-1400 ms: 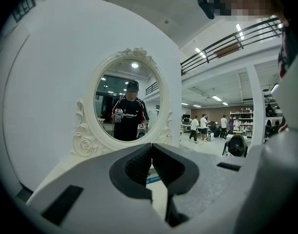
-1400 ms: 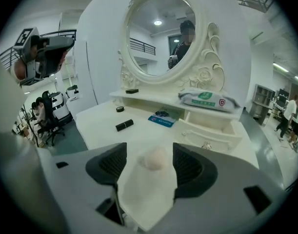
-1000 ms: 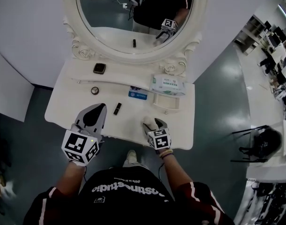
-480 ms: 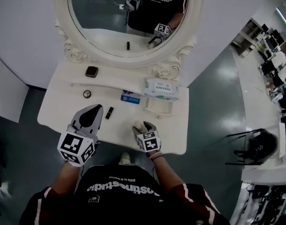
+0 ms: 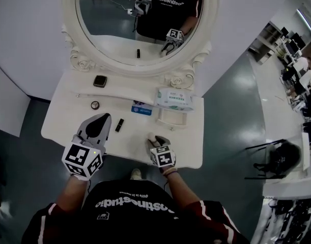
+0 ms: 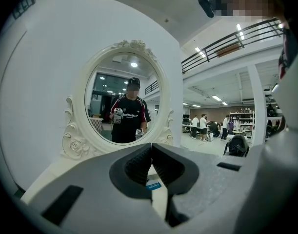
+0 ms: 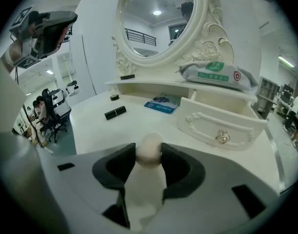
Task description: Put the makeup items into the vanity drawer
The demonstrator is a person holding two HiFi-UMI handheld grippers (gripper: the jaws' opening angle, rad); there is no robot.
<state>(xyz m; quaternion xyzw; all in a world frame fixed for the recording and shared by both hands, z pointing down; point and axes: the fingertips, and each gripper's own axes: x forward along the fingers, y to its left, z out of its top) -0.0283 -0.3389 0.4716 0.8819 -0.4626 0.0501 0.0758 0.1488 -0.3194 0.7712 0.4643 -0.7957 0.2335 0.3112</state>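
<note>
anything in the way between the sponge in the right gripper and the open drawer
Nothing visible. The right gripper is closing its jaws on the makeup sponge, and only bare tabletop lies between it and the open drawer, whose front panel faces the gripper.

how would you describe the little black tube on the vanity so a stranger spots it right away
Below the oval white-framed mirror is the white vanity top. The little black tube lies flat near its front, just right of the left gripper. It is the only slim dark stick; its neighbours are a round compact and a flat blue packet.
</note>
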